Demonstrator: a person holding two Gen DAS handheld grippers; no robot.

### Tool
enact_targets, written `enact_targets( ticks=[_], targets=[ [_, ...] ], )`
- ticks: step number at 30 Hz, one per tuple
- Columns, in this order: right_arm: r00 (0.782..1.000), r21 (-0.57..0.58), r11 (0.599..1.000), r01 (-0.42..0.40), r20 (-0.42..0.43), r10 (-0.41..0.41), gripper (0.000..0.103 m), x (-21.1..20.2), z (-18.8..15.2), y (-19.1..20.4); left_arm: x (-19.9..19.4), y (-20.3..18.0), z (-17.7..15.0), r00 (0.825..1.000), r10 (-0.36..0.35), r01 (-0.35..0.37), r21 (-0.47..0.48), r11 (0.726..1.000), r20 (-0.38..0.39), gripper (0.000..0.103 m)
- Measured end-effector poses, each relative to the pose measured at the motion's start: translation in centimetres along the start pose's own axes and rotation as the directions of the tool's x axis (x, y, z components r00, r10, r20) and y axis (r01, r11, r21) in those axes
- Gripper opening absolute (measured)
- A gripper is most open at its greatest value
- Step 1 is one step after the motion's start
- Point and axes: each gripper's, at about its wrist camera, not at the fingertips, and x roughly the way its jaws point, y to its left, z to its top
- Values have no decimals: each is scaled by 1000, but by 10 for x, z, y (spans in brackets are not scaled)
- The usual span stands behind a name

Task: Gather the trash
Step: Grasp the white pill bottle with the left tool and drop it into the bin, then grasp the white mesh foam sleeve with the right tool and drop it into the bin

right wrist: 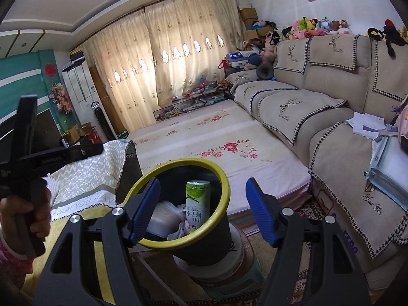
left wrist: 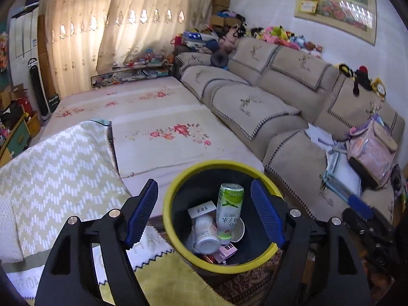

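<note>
A black trash bin with a yellow rim [left wrist: 168,219] is shown between the blue pads of the left gripper [left wrist: 206,216], whose jaws are spread wide with nothing pinched between them. Inside the bin, a green-and-white bottle [left wrist: 229,209] is seen standing on end among a white cup [left wrist: 205,237], a small white box [left wrist: 201,210] and a pink carton [left wrist: 225,251]. In the right wrist view, the right gripper [right wrist: 201,211] is likewise held open and empty, just near of the bin, which is set on a round stand [right wrist: 239,244]. At far left a hand [right wrist: 25,216] is seen around a black handle. A beige sofa [right wrist: 318,97] is placed along the right, and a floral mat [right wrist: 204,132] is spread beyond the bin.
</note>
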Motion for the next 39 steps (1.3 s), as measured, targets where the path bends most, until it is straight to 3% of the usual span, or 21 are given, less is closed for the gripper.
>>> enact_targets(
  ticks=[4,8,13,20,26,30,33,35,36,39],
  targets=[
    [999,-12,1000,-27,-17,27,66,6,-1,10,-46,33,-12,996,40,-36,-43,998,80,84],
    [996,-55,995,-78,-49,76,66,18,-2,38,-96,77,-33,981,113,-94,-119,988,160,90],
    [979,-151,972,-182,-119,165,67,41,0,98,-165,151,-72,933,290,-244,-217,945,214,91],
    [937,-276,904,-327,-221,271,67,75,3,207,-237,254,-129,805,560,-494,-301,816,196,94],
    [879,-360,811,-461,-313,360,67,97,2,315,-265,332,-170,696,702,-599,-416,684,153,94],
    [853,-434,740,-514,-353,385,67,108,-13,388,-273,354,-195,660,735,-602,-478,640,153,94],
    [835,-466,698,-544,-378,399,67,114,-31,430,-275,359,-202,657,740,-610,-472,636,148,94],
    [828,-482,677,-556,-395,398,67,118,-46,451,-273,345,-202,663,733,-599,-478,642,153,96],
    [831,-494,672,-552,-396,391,66,119,-53,458,-273,346,-203,672,724,-589,-482,649,155,97],
    [871,-566,667,-484,-380,311,62,130,-74,477,-267,339,-200,697,699,-568,-475,672,157,97]
  ],
)
